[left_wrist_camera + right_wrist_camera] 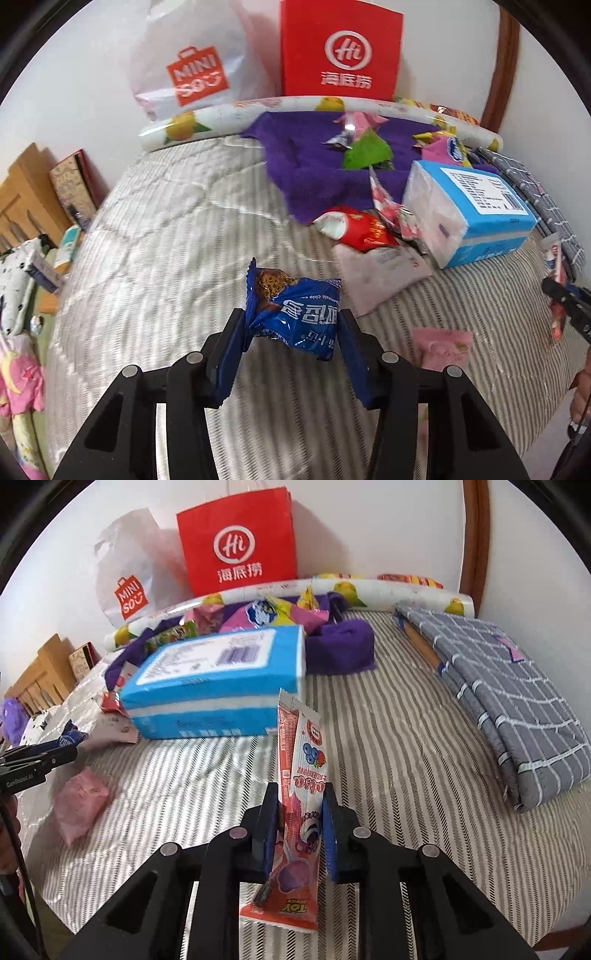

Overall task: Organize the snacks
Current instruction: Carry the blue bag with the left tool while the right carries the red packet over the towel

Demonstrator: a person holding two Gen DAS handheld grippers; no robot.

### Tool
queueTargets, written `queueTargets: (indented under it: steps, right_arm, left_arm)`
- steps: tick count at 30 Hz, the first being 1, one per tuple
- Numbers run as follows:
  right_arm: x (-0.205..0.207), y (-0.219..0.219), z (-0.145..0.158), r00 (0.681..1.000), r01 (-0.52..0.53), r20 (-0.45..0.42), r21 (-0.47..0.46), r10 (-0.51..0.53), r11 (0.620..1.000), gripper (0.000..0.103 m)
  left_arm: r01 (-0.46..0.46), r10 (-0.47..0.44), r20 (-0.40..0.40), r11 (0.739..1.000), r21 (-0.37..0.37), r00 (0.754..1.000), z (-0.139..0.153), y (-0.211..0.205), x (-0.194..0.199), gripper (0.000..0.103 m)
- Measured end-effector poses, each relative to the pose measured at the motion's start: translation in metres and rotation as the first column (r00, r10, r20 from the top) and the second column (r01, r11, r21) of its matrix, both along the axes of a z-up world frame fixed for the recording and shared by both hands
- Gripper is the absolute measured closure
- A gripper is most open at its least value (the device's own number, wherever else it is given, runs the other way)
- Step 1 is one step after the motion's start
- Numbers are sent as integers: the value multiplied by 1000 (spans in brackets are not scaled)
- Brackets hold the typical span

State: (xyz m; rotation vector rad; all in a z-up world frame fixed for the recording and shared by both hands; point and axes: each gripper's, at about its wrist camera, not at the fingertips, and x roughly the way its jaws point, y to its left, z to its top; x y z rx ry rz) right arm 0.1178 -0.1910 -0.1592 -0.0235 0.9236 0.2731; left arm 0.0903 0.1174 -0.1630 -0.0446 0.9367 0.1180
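Observation:
My left gripper (291,321) is shut on a blue cookie packet (295,314) and holds it above the striped bed cover (147,258). My right gripper (300,797) is shut on a long red and white snack stick packet (301,775), held upright. A pink snack packet (441,347) lies on the cover between the grippers; it also shows in the right wrist view (79,806). More snacks lie on a purple towel (314,166) at the back, among them a red packet (360,229) and a green one (365,155).
A blue tissue pack (472,210) lies at the right of the snacks. A red paper bag (340,48) and a white Miniso bag (192,62) stand against the wall behind a rolled fruit-print mat (295,107). A folded grey checked cloth (498,686) lies at the right.

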Motion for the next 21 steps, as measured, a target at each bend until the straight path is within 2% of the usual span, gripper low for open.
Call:
queueTargets:
  steps: [4, 7, 12, 17, 21]
  right_arm:
    - [-6, 3, 15, 1000, -19, 21, 8, 19, 1000, 82]
    - [-7, 6, 28, 999, -38, 30, 26, 37, 999, 82]
    - [-4, 13, 53, 996, -63, 65, 51, 60, 997, 82]
    - [4, 21, 75, 993, -79, 91, 61, 73, 995, 82]
    - [17, 26, 91, 991, -98, 103, 96, 88, 991, 82]
  left_arm:
    - [-35, 36, 7, 999, -37, 999, 9, 14, -7, 56]
    - [-24, 26, 26, 997, -80, 999, 22, 14, -10, 56]
    - [47, -39, 68, 991, -126, 997, 47, -9, -3, 56]
    - [130, -112, 104, 973, -188, 988, 68, -40, 15, 56]
    - [174, -150, 123, 963, -207, 981, 80, -61, 32, 56]
